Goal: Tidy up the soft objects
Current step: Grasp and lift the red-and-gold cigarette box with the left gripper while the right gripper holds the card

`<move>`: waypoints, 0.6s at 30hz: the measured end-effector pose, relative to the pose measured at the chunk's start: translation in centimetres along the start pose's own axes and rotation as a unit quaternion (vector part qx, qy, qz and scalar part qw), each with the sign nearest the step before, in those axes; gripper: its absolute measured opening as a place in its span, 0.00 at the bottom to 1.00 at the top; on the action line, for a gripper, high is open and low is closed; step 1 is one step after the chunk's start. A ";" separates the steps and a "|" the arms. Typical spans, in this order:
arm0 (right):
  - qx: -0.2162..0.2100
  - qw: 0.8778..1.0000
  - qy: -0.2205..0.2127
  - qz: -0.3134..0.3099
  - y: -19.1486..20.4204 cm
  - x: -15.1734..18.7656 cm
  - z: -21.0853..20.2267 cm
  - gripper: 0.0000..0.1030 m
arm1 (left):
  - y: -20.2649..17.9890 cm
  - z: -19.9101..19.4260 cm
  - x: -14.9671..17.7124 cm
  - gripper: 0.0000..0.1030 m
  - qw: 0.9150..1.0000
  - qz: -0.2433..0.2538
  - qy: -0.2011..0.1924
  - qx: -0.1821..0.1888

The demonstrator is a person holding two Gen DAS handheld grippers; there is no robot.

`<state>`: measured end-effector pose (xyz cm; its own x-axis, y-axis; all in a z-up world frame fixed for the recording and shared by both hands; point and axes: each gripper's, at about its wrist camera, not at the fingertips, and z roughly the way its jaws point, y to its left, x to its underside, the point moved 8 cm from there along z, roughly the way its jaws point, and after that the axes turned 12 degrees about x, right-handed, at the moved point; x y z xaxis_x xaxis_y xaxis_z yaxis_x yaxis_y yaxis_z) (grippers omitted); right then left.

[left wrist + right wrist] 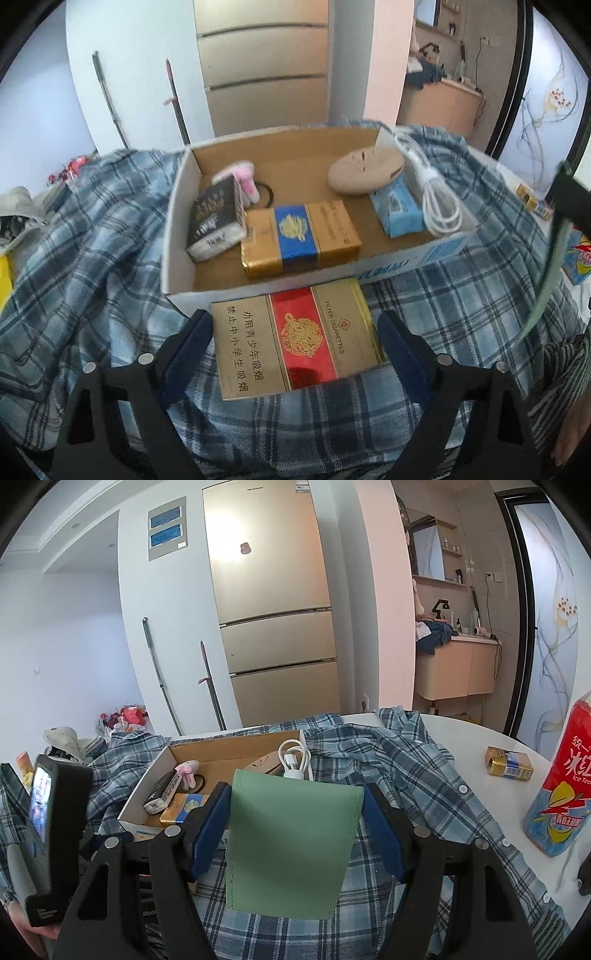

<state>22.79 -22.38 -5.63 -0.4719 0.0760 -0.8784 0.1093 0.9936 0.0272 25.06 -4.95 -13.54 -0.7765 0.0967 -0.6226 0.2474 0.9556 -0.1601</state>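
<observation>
A red and gold cigarette pack (295, 339) lies on the blue plaid shirt (92, 258) just in front of the cardboard box (177, 221). My left gripper (293, 317) is shut on the pack, its blue pads against both long sides. A flat green soft pouch (291, 842) is clamped upright in my right gripper (295, 788), above the shirt (424, 794) and right of the box (229, 749). Inside the box lie a blue and gold pack (299, 236), a black pack (214, 218), a pink plush toy (245, 181), a beige round case (365, 171), a blue tissue pack (399, 210) and a white cable (436, 192).
An iced tea bottle (557, 786) stands on the white table (461, 734) at the right, a small gold pack (509, 764) lying behind it. The body of the left gripper fills the left edge of the right wrist view. A fridge (273, 609) stands behind the table.
</observation>
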 end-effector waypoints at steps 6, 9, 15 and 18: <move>0.001 1.000 -0.002 0.001 -0.1 0.1 0.0 0.68 | -0.2 -1.7 0.1 0.36 0.999 0.012 -0.031 0.016; 0.002 1.000 -0.004 0.004 -0.4 0.0 0.0 0.68 | -0.2 -1.3 0.1 0.77 1.000 0.008 -0.021 0.017; 0.006 1.000 -0.004 0.010 -0.7 -0.2 0.0 0.68 | -1.6 -1.3 -0.3 0.84 0.999 0.019 -0.016 0.031; 0.006 1.000 -0.004 0.017 -1.1 -0.3 0.0 0.68 | -2.4 0.1 0.1 0.84 0.999 0.024 0.018 0.028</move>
<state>22.79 -23.49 -5.42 -0.4610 0.1088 -0.8807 0.1357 0.9894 0.0513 24.44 -7.24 -13.26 -0.7829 0.1529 -0.6031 0.3163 0.9325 -0.1742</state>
